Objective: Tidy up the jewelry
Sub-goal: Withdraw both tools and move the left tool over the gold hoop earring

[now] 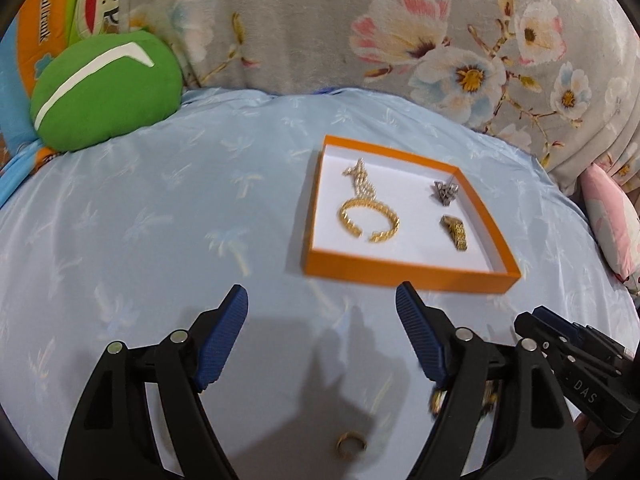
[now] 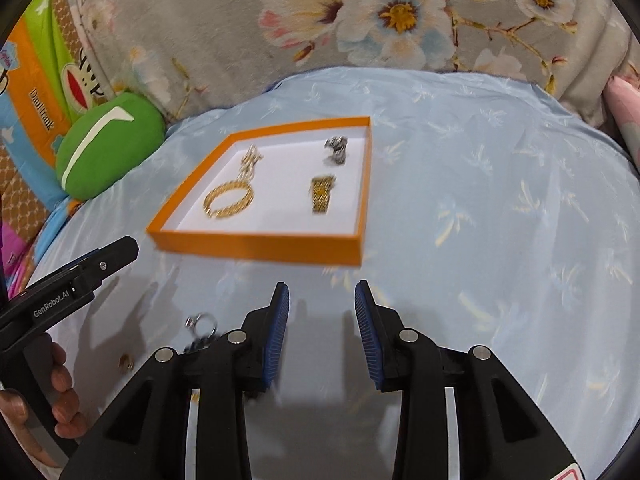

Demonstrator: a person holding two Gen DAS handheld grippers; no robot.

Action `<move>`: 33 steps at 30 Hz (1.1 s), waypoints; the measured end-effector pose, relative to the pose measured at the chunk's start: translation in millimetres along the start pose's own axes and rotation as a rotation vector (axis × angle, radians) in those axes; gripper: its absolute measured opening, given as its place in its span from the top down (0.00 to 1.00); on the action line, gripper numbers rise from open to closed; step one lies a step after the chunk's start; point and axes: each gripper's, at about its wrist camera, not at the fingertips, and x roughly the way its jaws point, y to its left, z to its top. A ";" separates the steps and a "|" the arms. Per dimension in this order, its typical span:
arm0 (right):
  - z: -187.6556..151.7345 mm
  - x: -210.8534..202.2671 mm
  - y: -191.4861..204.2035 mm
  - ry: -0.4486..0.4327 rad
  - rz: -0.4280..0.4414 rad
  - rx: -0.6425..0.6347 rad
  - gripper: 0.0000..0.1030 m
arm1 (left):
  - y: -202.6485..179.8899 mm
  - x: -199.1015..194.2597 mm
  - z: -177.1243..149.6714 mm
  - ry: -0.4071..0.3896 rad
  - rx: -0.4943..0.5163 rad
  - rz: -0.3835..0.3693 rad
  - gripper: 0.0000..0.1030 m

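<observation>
An orange tray with a white floor lies on the light blue bedspread; it also shows in the right wrist view. Inside lie a gold bangle, a gold chain piece, a silver piece and a gold watch-like band. My left gripper is open and empty, short of the tray. A small gold ring lies on the bedspread between its fingers, low down. My right gripper is open and empty. A silver ring and a gold ring lie to its left.
A green cushion sits at the back left next to a colourful printed bag. A grey floral blanket runs along the back. A pink pillow lies at the right. The left gripper's body reaches in at the right wrist view's left.
</observation>
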 end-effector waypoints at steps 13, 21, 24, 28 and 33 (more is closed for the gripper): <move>-29.4 -18.6 20.7 0.026 0.009 -0.024 0.67 | -0.1 -26.7 -46.5 0.082 0.052 0.016 0.28; -34.4 -22.4 20.3 0.031 0.012 -0.013 0.67 | -2.7 -22.3 -53.9 0.138 0.066 -0.005 0.28; -34.7 -22.4 19.6 0.032 0.012 -0.006 0.67 | -9.4 -23.7 -57.4 0.146 0.100 -0.016 0.28; -36.0 -23.2 18.3 0.032 0.011 0.003 0.67 | -17.4 -22.4 -60.3 0.161 0.139 -0.010 0.35; -36.0 -23.1 17.9 0.034 0.012 0.007 0.66 | -19.2 -22.7 -60.4 0.158 0.146 -0.011 0.45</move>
